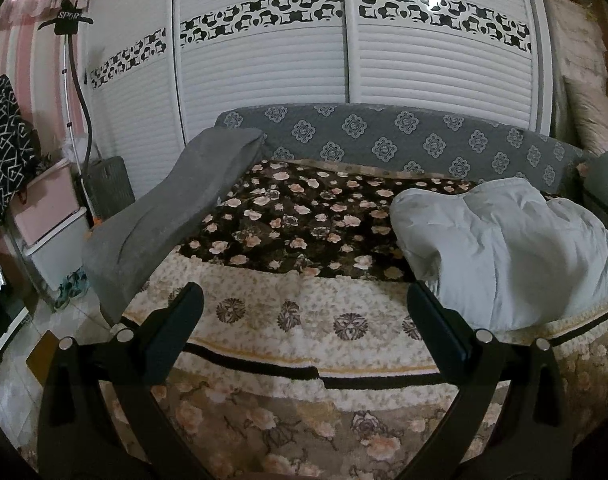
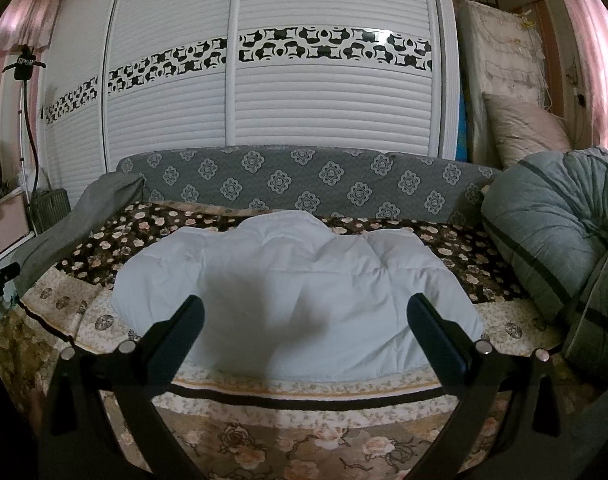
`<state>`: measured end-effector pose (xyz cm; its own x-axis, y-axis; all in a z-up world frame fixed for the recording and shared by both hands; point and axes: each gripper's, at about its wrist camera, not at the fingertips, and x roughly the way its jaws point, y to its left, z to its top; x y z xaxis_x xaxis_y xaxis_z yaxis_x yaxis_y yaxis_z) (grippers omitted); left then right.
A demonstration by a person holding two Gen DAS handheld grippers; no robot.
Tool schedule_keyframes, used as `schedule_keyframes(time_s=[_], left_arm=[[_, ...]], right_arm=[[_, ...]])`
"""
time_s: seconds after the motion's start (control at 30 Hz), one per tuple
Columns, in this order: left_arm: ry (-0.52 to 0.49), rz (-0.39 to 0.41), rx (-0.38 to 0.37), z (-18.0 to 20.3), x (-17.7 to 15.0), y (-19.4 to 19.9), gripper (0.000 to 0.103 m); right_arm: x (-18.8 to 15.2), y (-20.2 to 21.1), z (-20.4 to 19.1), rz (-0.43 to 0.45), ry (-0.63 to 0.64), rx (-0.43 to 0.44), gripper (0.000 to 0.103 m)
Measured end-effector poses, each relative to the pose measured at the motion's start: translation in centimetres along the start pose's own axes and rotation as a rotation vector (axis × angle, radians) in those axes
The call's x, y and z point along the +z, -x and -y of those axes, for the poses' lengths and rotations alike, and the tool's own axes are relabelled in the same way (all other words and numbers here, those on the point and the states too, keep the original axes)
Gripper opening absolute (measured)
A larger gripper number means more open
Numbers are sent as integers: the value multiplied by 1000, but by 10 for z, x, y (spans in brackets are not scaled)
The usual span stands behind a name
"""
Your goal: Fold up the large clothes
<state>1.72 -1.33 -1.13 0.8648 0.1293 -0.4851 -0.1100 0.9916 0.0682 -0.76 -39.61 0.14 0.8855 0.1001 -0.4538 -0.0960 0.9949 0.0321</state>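
white padded garment (image 2: 296, 296) lying bunched on the floral blanket (image 1: 304, 220) covering the bed, near the front edge, roughly flat but lumpy, not visibly folded into a neat shape. right tool (image 2: 304, 320) hovering just in front of the garment's near edge, jaws wide apart, nothing held. left tool (image 1: 304, 308) off to the garment's left over bare blanket, jaws likewise wide apart, nothing held; garment (image 1: 503, 256) sitting just beyond its right finger. grey cushion (image 1: 176, 200) lying well left of the garment, grey quilted bedding (image 2: 551, 232) piled to its right, patterned headboard (image 2: 304, 176) behind it.

step looks like approach before a grasp: no contact yet. next move likely calls for bringing left tool across to the garment's left side, dropping both onto near corners or hem, pinching only the top layer, then lifting together to spread or fold away from the front edge. puffy fabric likely to slip from a shallow pinch.
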Motion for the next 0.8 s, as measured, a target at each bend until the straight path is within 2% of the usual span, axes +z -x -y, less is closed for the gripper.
schedule_keyframes(time_s=[0.63,0.8], left_arm=[[-9,3,-26,0,0,-1,100],[0,3,-26,-2,0,-1,100]], right_arm=[[-1,-5,-4,-29,43,-23,101],[0,1,1,-1,30,-39,101]])
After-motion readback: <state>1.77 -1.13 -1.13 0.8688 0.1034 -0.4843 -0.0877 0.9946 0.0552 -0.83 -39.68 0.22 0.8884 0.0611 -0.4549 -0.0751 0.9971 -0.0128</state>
